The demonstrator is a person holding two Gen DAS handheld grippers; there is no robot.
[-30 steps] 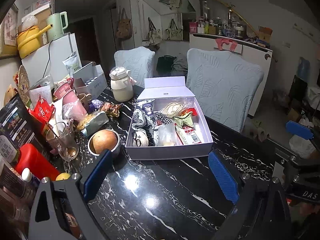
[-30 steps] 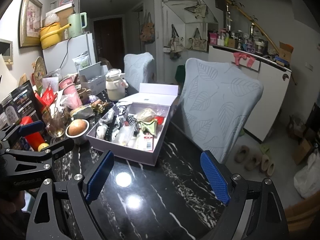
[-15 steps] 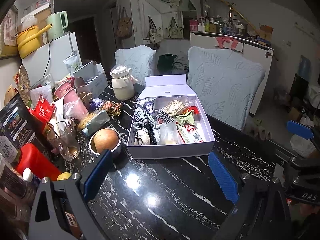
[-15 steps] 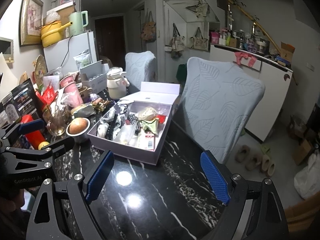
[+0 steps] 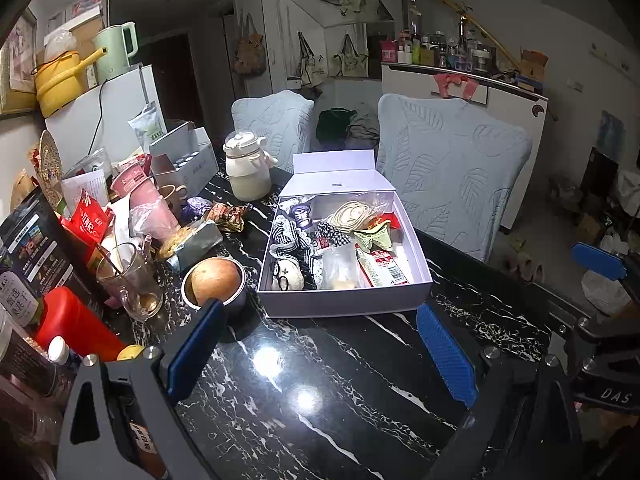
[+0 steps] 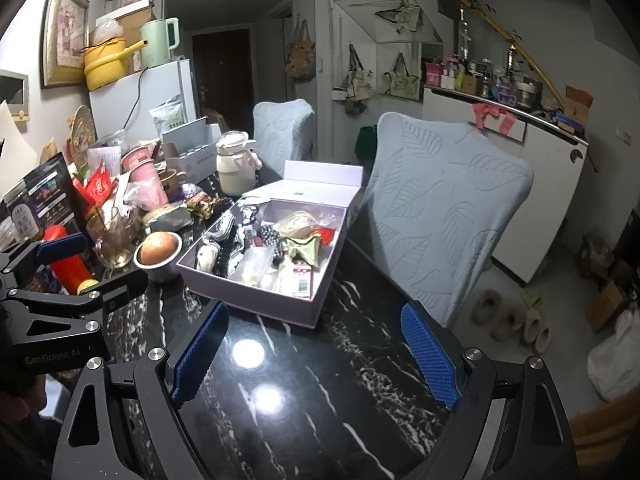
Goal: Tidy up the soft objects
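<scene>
Across the black marbled table (image 5: 320, 400) both tools hover with nothing between their blue pads. The left tool (image 5: 316, 348) is spread wide above the glossy top just short of the lavender box (image 5: 344, 306), and the right tool (image 6: 314, 354) is likewise spread wide, empty, nearer the table's chair-side edge. From the right wrist view the pale leaf-patterned chair (image 6: 448, 216) fills the middle, and past it on the floor sit several fuzzy slippers (image 6: 508, 318), which the left view only hints at; that view also catches the left tool's black frame at its left border. The left wrist view in turn looks straight down into the box, its lid (image 5: 334, 164) standing open at the back, and shows the soft things lying inside: striped and checked fabric (image 5: 292, 240) on the left half, a coil of cream cord (image 5: 354, 214) toward the back, a clear plastic pouch (image 5: 340, 266) near the front wall. Left of the box, just beside it, a steel bowl (image 5: 214, 284) holds a round brownish fruit, then a glass mug (image 5: 132, 280), then a red bottle (image 5: 76, 326) at the cluttered table edge. A cream lidded jug (image 5: 248, 172) stands behind the box's left corner.
</scene>
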